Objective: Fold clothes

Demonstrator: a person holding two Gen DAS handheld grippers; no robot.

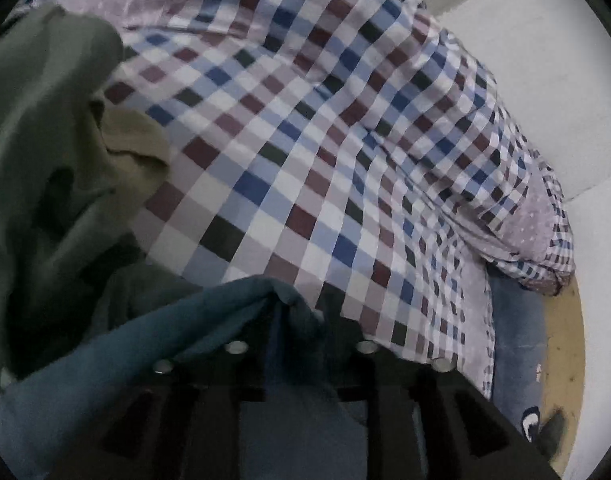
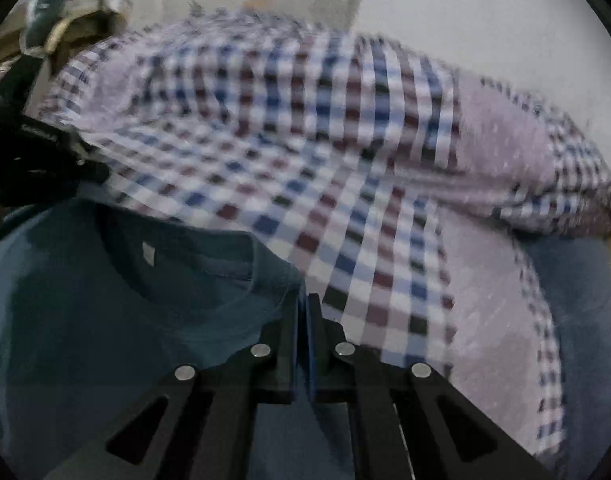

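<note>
Closest to the right wrist camera, the right gripper (image 2: 302, 304) had its fingers (image 2: 286, 344) pressed together on a thin fold of the teal cotton T-shirt (image 2: 105, 320), pinching it just beside the round neckline, where a small white label showed inside the collar. That grip at the shoulder looked chosen to lift and spread the garment for a fold. In the left wrist view, the left gripper (image 1: 301, 312) sat at a bunched ridge of the same teal cloth; its fingers stood partly apart with the fabric lying between them, and whether the pads pressed on it could not be told, since the cloth covered their tips.

Just past both grippers lay the checked shirt of blue, maroon and white squares (image 1: 305, 140), draped loosely, its edge overlapping the far side of the T-shirt, with a pale lilac dotted lining turned out at its hem. It seemed merely to wait its turn. Under it, toward the right, a stretch of blue denim fabric (image 1: 513, 328) showed, resting on a tan surface (image 1: 565, 340) that carried the pile; its edges were mostly hidden.

On the left of the left view, an olive green garment (image 1: 37, 140) hung in heavy folds beside the checked shirt. Farthest off stood a white wall (image 1: 537, 60).
</note>
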